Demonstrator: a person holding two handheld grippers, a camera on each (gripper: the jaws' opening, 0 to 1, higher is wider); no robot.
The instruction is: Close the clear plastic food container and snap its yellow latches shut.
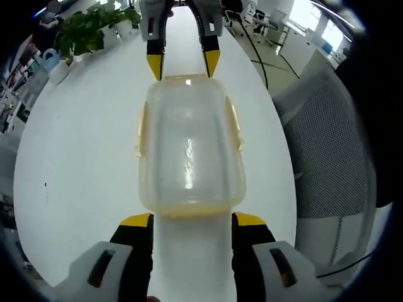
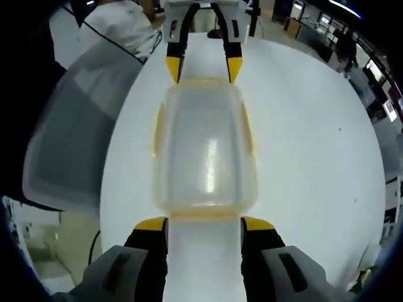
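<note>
The clear plastic food container (image 1: 191, 145) lies lid-up in the middle of a white table (image 1: 82, 145), lengthwise between the two grippers, which face each other across it. Its frosted walls blur whatever is inside, and I cannot tell whether the lid is fully seated. The yellow latches (image 1: 237, 126) show only as thin yellow strips along the long sides and at the short ends; whether any is snapped down cannot be made out.

In the left gripper view, the left gripper (image 1: 191, 221) rises from the bottom with its yellow-tipped fingers (image 1: 135, 221) spread wide, wider than the container's near end, holding nothing; the tips sit just beside the near corners, and contact cannot be judged. The right gripper (image 1: 183, 63) comes in from the far side, fingers apart, tips at the far end's rim.

In the right gripper view the layout mirrors: the right gripper (image 2: 204, 225) is open and empty, its fingers (image 2: 151, 225) flanking the near end of the container (image 2: 204, 157), with the left gripper (image 2: 203, 68) opposite.

The table has bare surface on both long sides of the container. Its edge curves close on one side, where a mesh-backed chair (image 1: 330, 145) stands just off it. Potted plants (image 1: 94, 28) sit at the far edge, well apart from the container.
</note>
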